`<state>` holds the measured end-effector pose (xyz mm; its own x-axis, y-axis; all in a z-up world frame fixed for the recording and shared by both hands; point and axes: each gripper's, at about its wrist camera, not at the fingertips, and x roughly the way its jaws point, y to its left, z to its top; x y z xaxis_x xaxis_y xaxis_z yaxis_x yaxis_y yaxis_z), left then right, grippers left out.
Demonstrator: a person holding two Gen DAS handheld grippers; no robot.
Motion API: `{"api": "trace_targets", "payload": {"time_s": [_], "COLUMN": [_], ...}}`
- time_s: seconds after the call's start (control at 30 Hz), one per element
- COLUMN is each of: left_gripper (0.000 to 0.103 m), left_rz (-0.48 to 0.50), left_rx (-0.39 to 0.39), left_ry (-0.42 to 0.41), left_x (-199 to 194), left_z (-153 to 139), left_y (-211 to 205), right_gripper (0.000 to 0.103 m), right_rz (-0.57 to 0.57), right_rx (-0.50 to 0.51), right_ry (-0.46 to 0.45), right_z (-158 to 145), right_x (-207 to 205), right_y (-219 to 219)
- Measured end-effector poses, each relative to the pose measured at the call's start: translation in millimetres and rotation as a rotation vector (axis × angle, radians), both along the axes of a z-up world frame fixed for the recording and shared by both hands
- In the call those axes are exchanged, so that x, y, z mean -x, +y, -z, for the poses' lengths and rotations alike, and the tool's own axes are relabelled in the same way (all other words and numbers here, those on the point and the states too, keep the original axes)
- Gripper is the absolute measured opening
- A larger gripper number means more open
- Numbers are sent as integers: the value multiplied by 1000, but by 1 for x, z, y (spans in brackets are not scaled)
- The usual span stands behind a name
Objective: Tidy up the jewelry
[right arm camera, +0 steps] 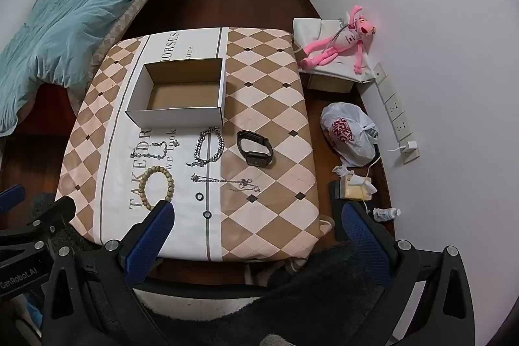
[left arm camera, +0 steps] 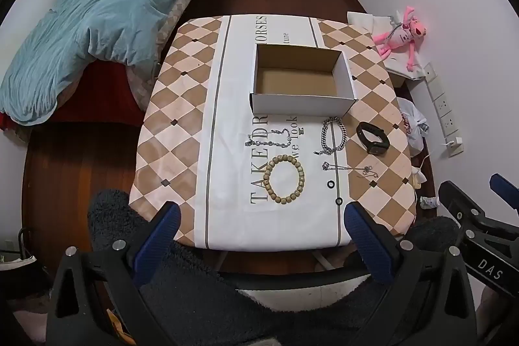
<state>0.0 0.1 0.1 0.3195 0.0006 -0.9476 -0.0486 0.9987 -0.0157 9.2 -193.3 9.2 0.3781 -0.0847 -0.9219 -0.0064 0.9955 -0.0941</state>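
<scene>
An empty white cardboard box (left arm camera: 303, 81) (right arm camera: 178, 93) stands on the cloth-covered table (left arm camera: 181, 106) (right arm camera: 269, 106). In front of it lie a beaded bracelet (left arm camera: 284, 179) (right arm camera: 157, 187), a thin silver chain (left arm camera: 268, 140) (right arm camera: 150, 151), a thick silver chain bracelet (left arm camera: 332, 135) (right arm camera: 210, 146), a black smartwatch (left arm camera: 372, 138) (right arm camera: 254, 148), a fine necklace (left arm camera: 350, 169) (right arm camera: 225, 180) and two small dark rings (left arm camera: 331, 184) (right arm camera: 199, 196). My left gripper (left arm camera: 262, 232) hangs open above the table's near edge. My right gripper (right arm camera: 256, 232) is open too, over the near right corner. Neither holds anything.
A bed with a blue quilt (left arm camera: 97, 21) (right arm camera: 65, 15) lies to the left. Right of the table are a pink plush toy (right arm camera: 337, 47), a white plastic bag (right arm camera: 350, 132), a power strip (right arm camera: 394, 109) and small litter on the wooden floor.
</scene>
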Motion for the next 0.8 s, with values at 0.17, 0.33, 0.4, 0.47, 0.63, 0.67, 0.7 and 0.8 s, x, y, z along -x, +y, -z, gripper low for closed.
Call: {"api": "trace_targets", "payload": {"time_s": [0.17,0.33,0.4,0.47,0.63,0.67,0.7,0.8], "left_gripper": [103,103,103,103,103,103,103,103], "left_rz": [2,2,1,1,1,1,1,0], "left_rx": [2,0,1,-1,1,1,0,2], "left_ry": [0,-2,-1,-2,-1,-1,-1,-2], "left_x": [0,0,0,0,0,0,0,0], "left_z": [0,0,0,0,0,0,0,0], "left_y": [0,0,0,0,0,0,0,0], "right_gripper": [103,103,103,103,103,103,103,103], "right_rz": [1,0,0,0,0,-1,-1,0], "right_rx": [0,4,5,8,7,8,8,9], "right_ry": [-1,1,2,1,-2,-1,1,2], "right_z": [0,-1,-3,-4,-1,-1,-1,-1], "right_x": [0,0,0,-1,-1,-1,-1,-1], "right_y": [-1,0,1,1,-4,-4,-4,-4]}}
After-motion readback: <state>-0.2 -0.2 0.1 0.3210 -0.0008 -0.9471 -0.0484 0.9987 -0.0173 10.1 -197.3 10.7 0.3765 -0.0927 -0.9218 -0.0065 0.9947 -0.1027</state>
